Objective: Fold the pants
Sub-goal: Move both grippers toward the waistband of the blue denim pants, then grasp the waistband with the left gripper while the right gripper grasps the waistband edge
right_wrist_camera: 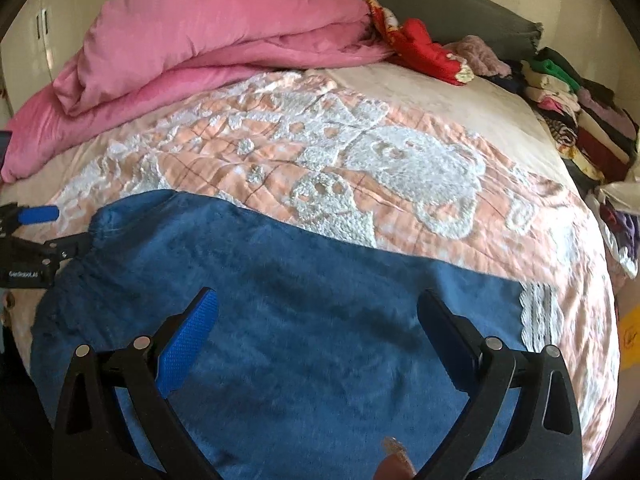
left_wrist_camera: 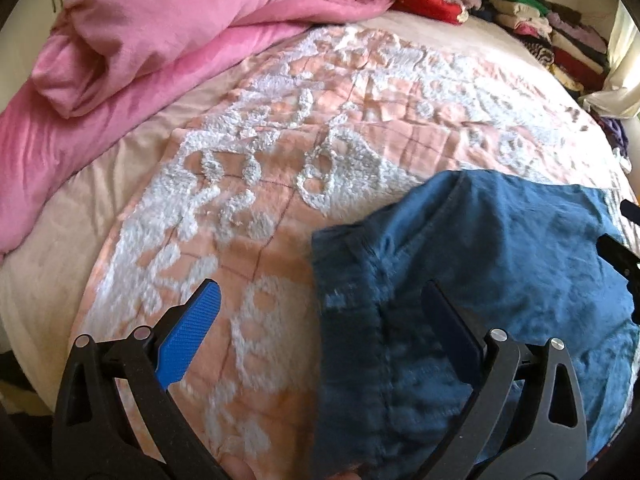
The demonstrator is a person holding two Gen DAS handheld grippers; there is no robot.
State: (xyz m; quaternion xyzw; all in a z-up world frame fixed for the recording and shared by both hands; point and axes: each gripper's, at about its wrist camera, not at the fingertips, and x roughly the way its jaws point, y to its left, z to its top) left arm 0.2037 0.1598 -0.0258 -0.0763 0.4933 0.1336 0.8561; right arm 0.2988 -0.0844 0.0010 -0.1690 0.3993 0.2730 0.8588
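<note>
Blue pants (right_wrist_camera: 304, 308) lie spread on the bed, with a white lace trim (right_wrist_camera: 538, 316) at their right end. In the left wrist view they (left_wrist_camera: 480, 280) fill the lower right. My left gripper (left_wrist_camera: 320, 292) is open and empty, straddling the pants' left edge, one finger over the bedspread, one over the cloth. It also shows at the left edge of the right wrist view (right_wrist_camera: 48, 232). My right gripper (right_wrist_camera: 316, 300) is open and empty above the middle of the pants. Its tip shows at the right edge of the left wrist view (left_wrist_camera: 624, 248).
The pants lie on a peach bedspread with white tufted patterns (right_wrist_camera: 400, 168). A folded pink duvet (right_wrist_camera: 200, 40) lies at the back left. Red fabric (right_wrist_camera: 420, 48) and stacks of folded clothes (right_wrist_camera: 572, 112) sit at the back right.
</note>
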